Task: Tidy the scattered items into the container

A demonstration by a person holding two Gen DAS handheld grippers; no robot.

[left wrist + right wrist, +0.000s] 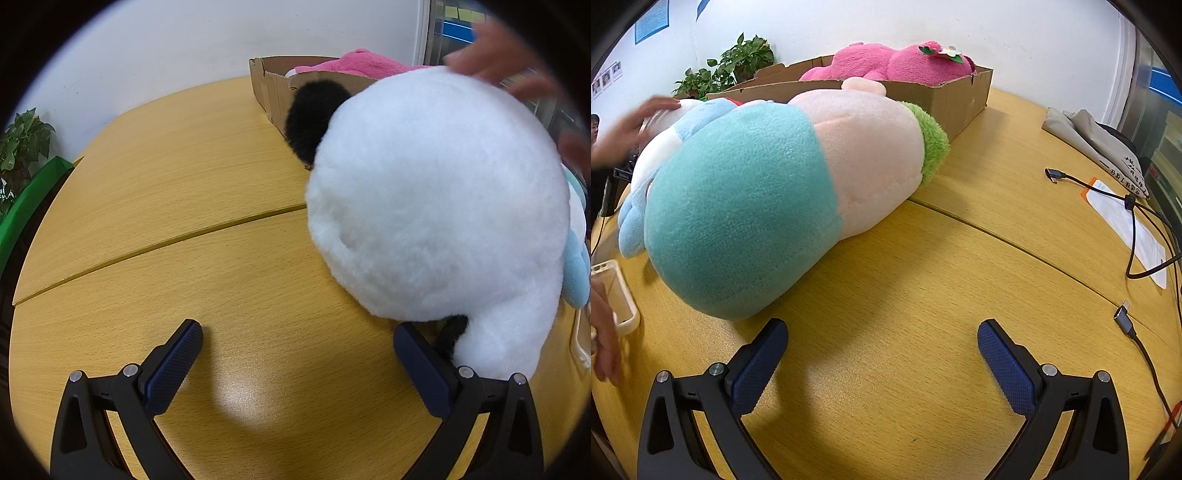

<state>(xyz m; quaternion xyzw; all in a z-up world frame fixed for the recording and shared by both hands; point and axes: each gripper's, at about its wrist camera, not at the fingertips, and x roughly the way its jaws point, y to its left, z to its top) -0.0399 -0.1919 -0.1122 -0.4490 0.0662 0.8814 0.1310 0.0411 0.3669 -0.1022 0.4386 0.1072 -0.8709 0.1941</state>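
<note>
A big white plush with a black ear (436,192) lies on the wooden table, right of my left gripper (297,334), which is open and empty; its right finger almost touches the plush. A teal, peach and green plush (775,184) lies just ahead and left of my right gripper (882,334), which is open and empty. A cardboard box (945,99) at the back holds a pink plush (886,61); the box (269,86) also shows in the left wrist view. A light blue plush (631,218) lies behind the teal one.
A person's hand (624,129) rests on the plush at the left. USB cables (1137,206), a paper sheet (1134,229) and a grey cloth (1097,144) lie at the right. A white tray (617,295) sits at the left edge. Potted plants (731,66) stand behind.
</note>
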